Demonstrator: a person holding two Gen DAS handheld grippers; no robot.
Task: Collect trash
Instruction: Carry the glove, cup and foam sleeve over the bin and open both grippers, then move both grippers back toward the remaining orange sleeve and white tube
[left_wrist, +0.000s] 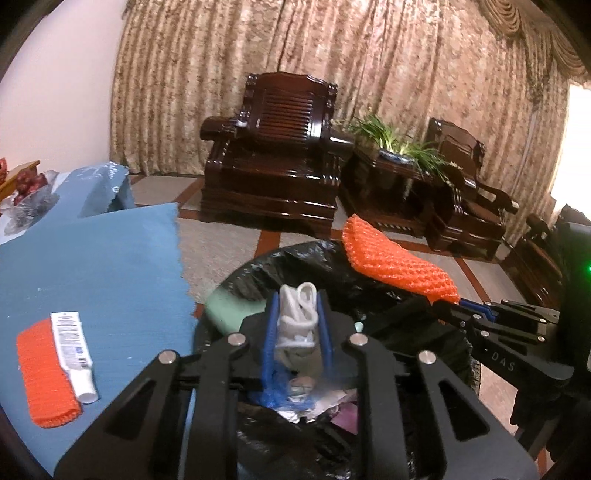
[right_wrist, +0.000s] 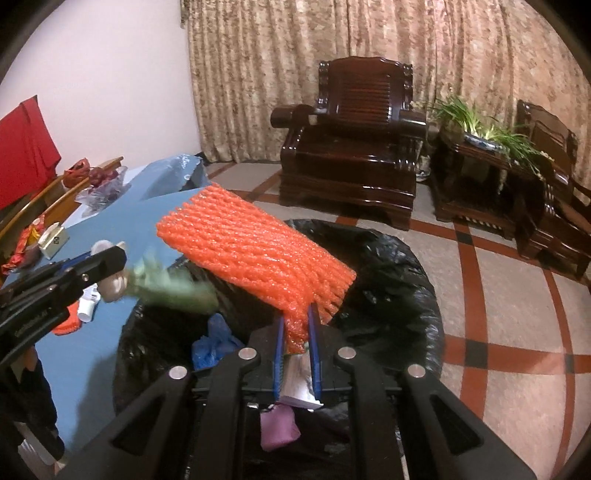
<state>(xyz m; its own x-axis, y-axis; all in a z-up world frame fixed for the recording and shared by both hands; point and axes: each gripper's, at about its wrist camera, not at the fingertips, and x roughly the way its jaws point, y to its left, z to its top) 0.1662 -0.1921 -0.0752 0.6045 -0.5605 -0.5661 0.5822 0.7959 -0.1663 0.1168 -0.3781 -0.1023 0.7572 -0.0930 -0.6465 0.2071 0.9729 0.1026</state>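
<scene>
A bin lined with a black bag (left_wrist: 388, 295) (right_wrist: 399, 266) stands beside the blue table; several pieces of trash lie inside. My left gripper (left_wrist: 297, 314) is shut on a crumpled white and pale-green wrapper (left_wrist: 297, 321) over the bin opening; it shows blurred in the right wrist view (right_wrist: 170, 288). My right gripper (right_wrist: 296, 325) is shut on an orange foam net (right_wrist: 255, 251) and holds it above the bin; the net also shows in the left wrist view (left_wrist: 395, 264). A second orange foam net (left_wrist: 42, 373) and a white tube (left_wrist: 72, 354) lie on the table.
The blue table (left_wrist: 103, 266) is to the left, with a bag of red fruit (left_wrist: 26, 192) and small items at its far end. Dark wooden armchairs (left_wrist: 273, 155), a side table with a potted plant (left_wrist: 395, 147), a curtain and a patterned tiled floor lie beyond.
</scene>
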